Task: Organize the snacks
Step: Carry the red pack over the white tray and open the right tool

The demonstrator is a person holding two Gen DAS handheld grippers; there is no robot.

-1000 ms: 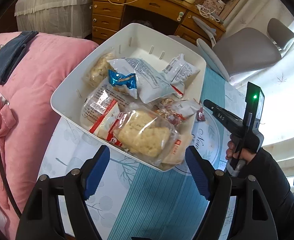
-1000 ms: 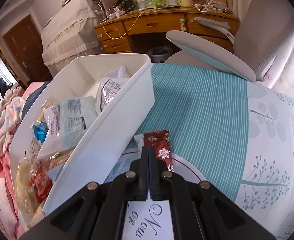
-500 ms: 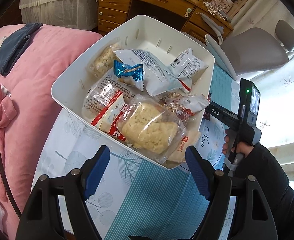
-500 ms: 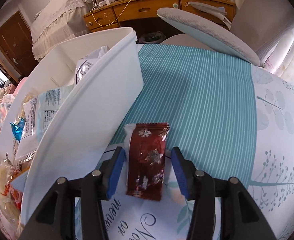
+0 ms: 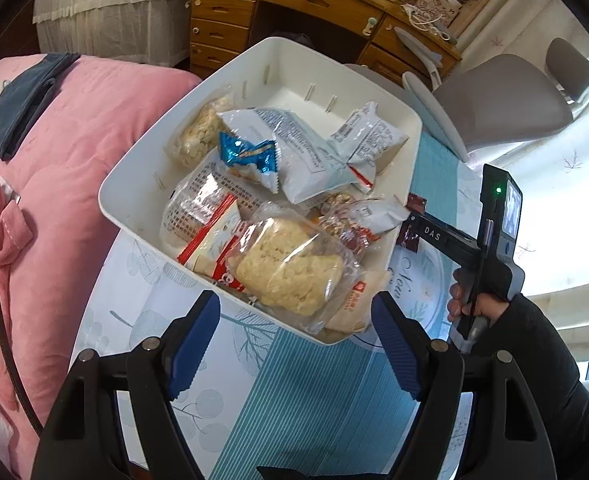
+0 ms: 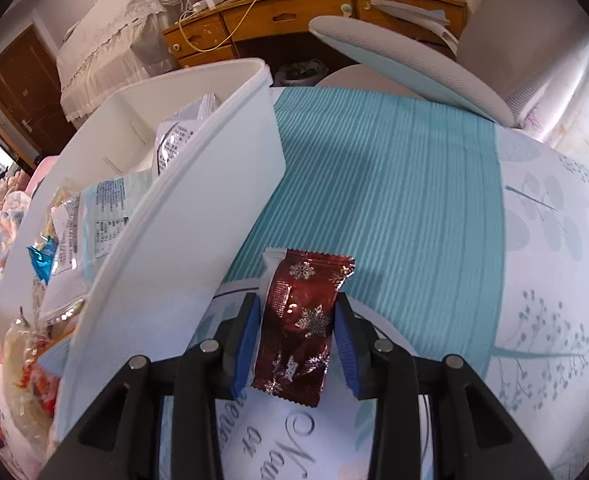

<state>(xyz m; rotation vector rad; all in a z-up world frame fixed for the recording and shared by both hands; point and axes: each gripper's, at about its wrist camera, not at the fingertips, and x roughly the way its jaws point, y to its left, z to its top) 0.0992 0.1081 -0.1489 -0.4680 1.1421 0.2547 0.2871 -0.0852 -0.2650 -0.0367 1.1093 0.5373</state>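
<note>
One dark-red snowflake-printed snack packet (image 6: 300, 322), right tongs (image 6: 298, 338) closing around it, left tongs (image 5: 294, 344) wide, empty

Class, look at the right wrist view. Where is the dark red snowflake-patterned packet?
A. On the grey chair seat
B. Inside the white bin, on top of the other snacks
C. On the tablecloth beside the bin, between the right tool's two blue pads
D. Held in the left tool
C. The red packet lies on the tablecloth outside the white bin, between the closing pads of the right tool.
</note>
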